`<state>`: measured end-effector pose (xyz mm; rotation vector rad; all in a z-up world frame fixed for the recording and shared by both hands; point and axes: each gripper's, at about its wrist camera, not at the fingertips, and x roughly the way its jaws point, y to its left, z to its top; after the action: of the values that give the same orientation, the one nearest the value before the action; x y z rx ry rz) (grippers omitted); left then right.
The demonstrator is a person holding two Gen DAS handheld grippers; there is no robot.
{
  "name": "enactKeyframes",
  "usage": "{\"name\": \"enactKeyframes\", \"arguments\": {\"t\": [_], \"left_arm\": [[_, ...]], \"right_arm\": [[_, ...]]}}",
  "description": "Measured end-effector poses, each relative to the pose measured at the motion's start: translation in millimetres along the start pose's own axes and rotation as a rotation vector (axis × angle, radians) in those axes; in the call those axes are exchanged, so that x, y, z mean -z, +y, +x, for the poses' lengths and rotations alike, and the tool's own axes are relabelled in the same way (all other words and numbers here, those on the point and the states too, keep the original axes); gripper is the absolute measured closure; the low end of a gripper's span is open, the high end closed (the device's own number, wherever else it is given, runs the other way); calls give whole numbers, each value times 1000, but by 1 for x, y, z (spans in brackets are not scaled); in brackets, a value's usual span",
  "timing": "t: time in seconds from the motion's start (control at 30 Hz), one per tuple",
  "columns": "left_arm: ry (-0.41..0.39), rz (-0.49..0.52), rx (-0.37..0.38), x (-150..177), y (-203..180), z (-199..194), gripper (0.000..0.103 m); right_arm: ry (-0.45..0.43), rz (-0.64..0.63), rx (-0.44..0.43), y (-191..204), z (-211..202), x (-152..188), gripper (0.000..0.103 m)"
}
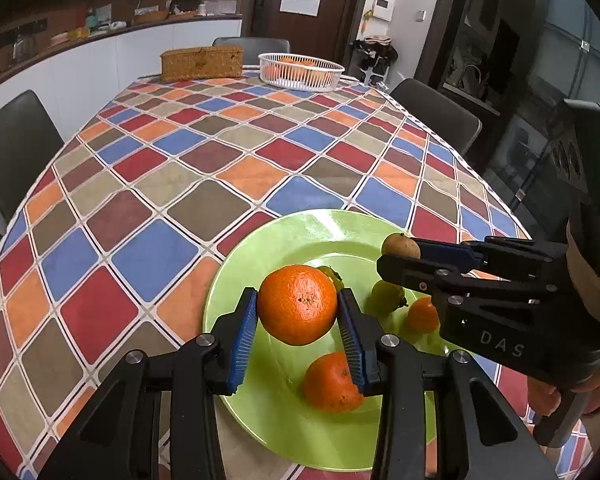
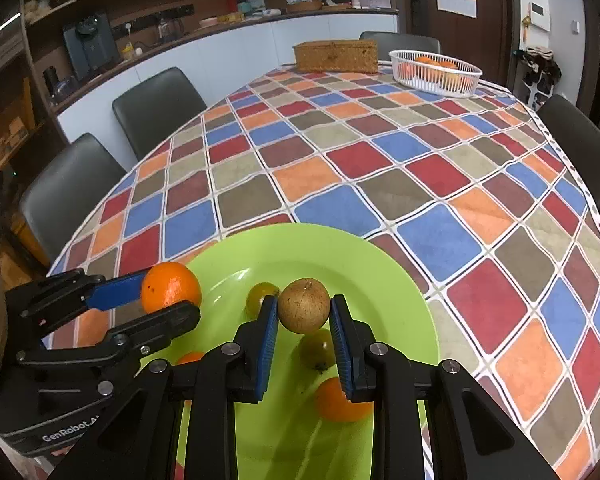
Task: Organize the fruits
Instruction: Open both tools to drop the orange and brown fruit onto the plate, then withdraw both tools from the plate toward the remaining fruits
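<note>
wrists close, facing down-table | shared: green plate (image 1: 260, 248) (image 2: 300, 248)

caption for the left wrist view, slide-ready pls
Left hand-held gripper lifts an orange off the green plate; right hand-held gripper holds a small brown fruit.

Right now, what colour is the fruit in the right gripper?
Brown fruit, clearest in the right wrist view.

Open path: checkered tablecloth (image 2: 380, 168) lies bare toward 12 o'clock.
Far obstacles: woven rectangular box (image 2: 336, 56) at 12 o'clock, white slatted basket (image 2: 436, 74) at 1 o'clock.
Near clutter: loose fruits crowd round green plate (image 2: 380, 280).
</note>
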<state>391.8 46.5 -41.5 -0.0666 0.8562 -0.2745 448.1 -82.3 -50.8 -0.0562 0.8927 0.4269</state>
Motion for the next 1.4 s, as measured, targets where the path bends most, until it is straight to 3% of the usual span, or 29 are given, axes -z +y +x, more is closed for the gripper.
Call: {"name": "enactKeyframes", "arguments": {"t": [0.1, 0.17, 0.3, 0.7, 0.83, 1.0, 1.4], "left_arm": [[3, 6, -3, 0, -1, 1, 62], [-16, 16, -19, 0, -3, -3, 53], [-37, 10, -62, 1, -5, -15, 53], [-156, 72, -123, 18, -36, -86, 46], [-185, 68, -111, 29, -44, -112, 44], [-216, 80, -124, 47, -59, -141, 42], [-253, 73, -118, 89, -79, -186, 32]], "right_arm": [[1, 5, 11, -2, 4, 1, 75], [2, 12, 12, -3, 4, 1, 74], [-9, 12, 23, -4, -4, 5, 71], [-122, -22, 15, 9, -77, 28, 66], [-156, -29, 6, 15, -103, 40, 66], [-207, -64, 26, 26, -136, 59, 61], [-268, -107, 18, 47, -191, 103, 60]]}}
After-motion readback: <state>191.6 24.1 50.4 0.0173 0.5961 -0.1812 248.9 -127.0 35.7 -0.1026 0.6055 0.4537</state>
